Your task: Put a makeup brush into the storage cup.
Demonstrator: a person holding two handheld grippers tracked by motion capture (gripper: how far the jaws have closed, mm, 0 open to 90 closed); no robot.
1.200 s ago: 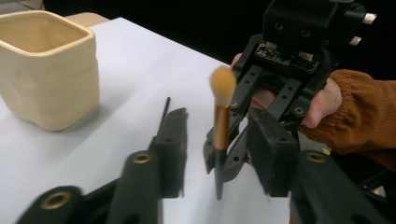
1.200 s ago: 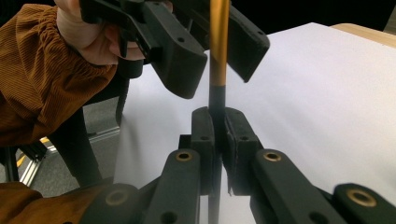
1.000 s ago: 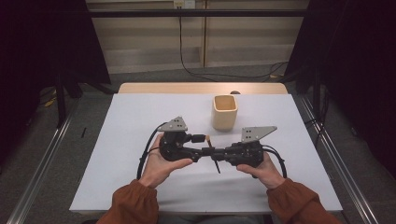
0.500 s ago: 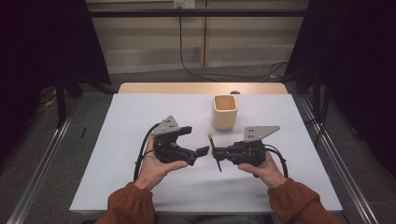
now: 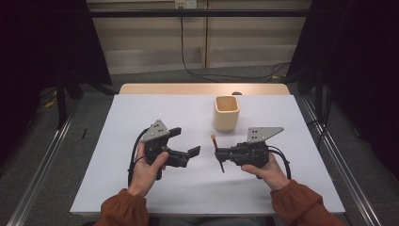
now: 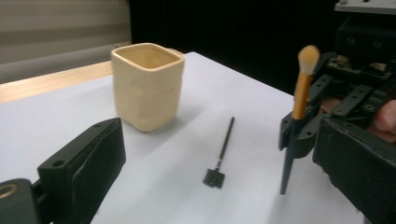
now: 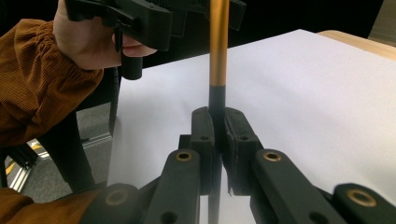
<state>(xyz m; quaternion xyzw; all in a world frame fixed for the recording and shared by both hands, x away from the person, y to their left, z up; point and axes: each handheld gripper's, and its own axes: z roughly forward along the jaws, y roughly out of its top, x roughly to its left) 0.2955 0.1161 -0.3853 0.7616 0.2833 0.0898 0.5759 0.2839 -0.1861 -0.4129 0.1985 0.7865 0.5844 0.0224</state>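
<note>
Once the left gripper [image 5: 188, 141] had just spread its jaws and let go, the black-and-gold makeup brush [image 5: 218, 154] stayed pinched by the right gripper [image 5: 221, 153]; the square cream ceramic cup [image 5: 226, 112] near the table's far edge likely came next.

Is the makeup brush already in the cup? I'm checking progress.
No, the makeup brush is clamped in the right gripper, well apart from the cream cup.

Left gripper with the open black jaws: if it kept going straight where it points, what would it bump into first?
Probably the right gripper and the orange-handled makeup brush it clamps; depth is uncertain.
</note>
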